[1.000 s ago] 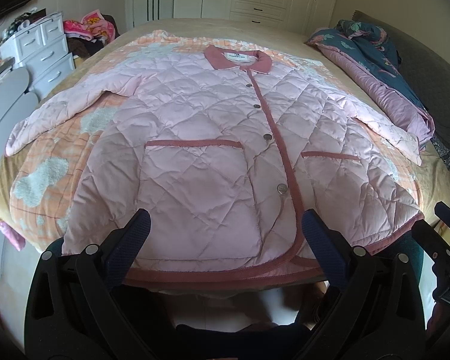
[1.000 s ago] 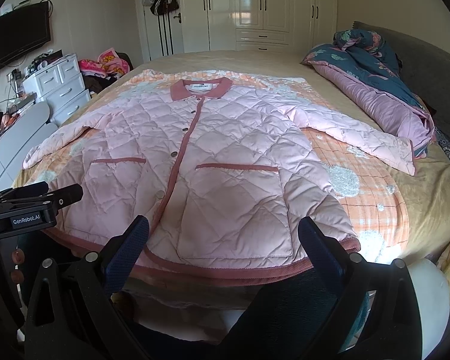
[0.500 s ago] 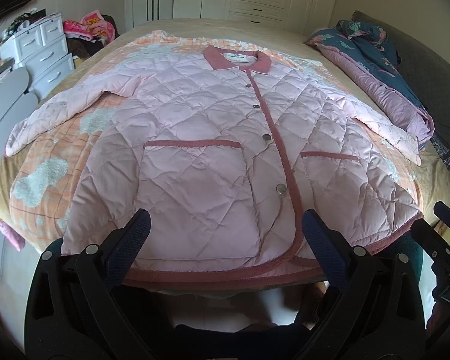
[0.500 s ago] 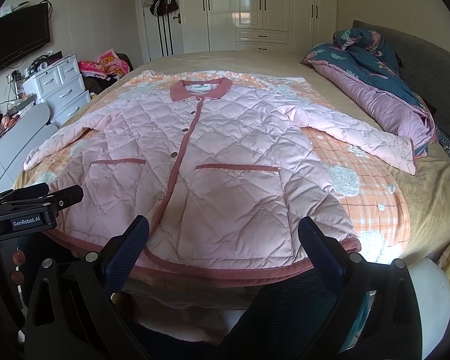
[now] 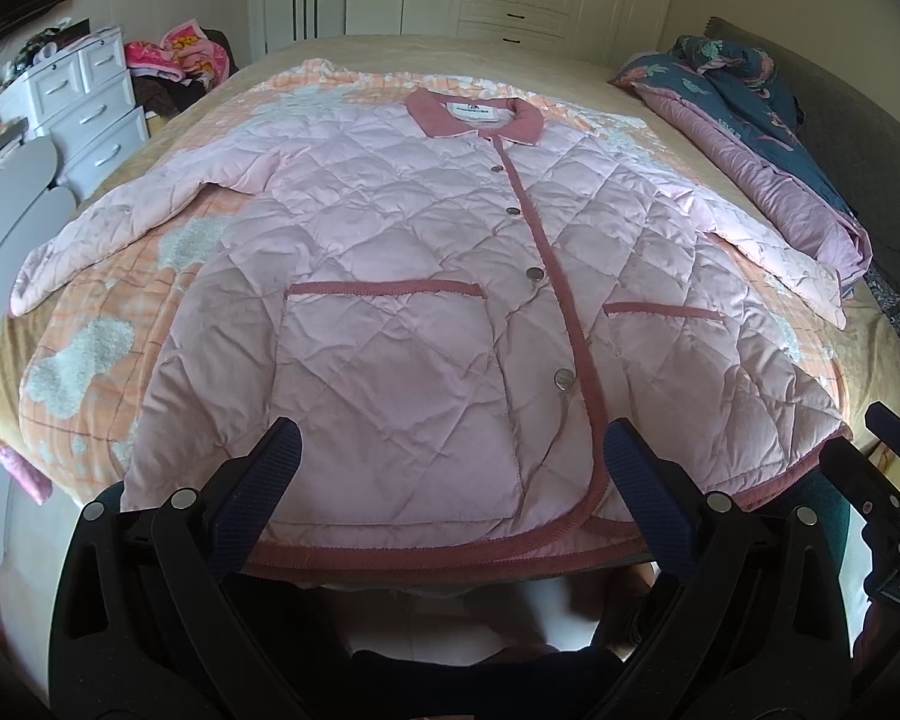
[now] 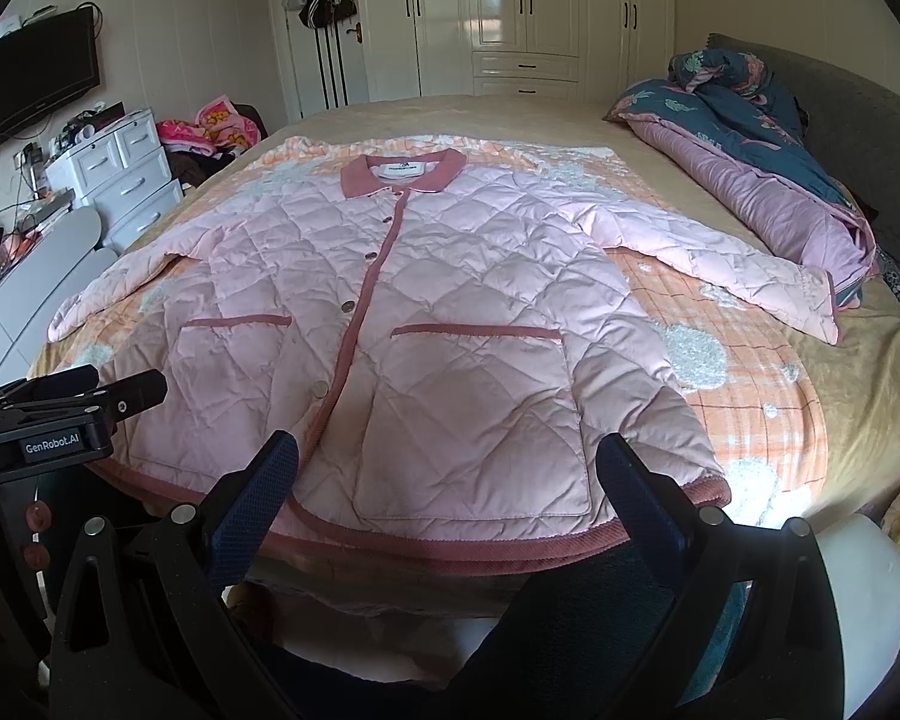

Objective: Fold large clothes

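A pink quilted jacket (image 5: 426,300) with dark pink collar, trim and two front pockets lies flat and buttoned on the bed, sleeves spread out to both sides. It also shows in the right wrist view (image 6: 450,324). My left gripper (image 5: 450,450) is open and empty, held just short of the jacket's hem at the foot of the bed. My right gripper (image 6: 447,456) is open and empty, also just before the hem. The left gripper's body (image 6: 60,420) shows at the left in the right wrist view.
The bed (image 6: 858,384) carries an orange checked blanket (image 6: 750,360) under the jacket. A rolled blue and purple quilt (image 6: 768,168) lies along the right side. White drawers (image 6: 120,174) and piled clothes stand left of the bed. Wardrobes (image 6: 510,18) line the far wall.
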Motion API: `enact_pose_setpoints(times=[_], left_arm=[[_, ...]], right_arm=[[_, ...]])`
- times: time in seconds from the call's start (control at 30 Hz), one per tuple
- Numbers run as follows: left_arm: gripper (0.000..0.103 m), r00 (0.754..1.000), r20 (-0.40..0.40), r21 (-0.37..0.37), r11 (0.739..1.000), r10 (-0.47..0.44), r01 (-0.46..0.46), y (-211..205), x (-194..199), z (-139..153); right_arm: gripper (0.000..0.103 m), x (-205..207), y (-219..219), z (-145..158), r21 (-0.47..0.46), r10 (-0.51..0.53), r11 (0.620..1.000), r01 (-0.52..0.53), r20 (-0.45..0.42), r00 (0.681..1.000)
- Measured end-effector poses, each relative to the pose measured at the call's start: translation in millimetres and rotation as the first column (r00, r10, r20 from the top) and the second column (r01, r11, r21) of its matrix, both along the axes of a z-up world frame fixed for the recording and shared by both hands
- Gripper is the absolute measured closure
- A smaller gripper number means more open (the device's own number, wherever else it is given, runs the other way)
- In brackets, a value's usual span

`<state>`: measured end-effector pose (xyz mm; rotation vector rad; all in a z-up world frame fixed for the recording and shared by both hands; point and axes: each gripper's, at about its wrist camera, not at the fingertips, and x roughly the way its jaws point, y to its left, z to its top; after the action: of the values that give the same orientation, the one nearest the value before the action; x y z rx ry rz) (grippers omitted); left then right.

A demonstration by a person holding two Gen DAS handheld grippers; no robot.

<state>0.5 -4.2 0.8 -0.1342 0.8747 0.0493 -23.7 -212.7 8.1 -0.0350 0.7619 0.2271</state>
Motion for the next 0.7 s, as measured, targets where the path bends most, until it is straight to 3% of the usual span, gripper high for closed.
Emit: enact_pose_setpoints(times=[0.7], left_arm=[[0.009, 0.999, -0.027, -0.046, 0.998, 0.030, -0.031, 24.1, 50.3, 10.3]], right_arm=[[0.004, 61.2, 15.0, 23.6, 0.036, 0.051, 0.998, -0.050, -0.028, 0.998]])
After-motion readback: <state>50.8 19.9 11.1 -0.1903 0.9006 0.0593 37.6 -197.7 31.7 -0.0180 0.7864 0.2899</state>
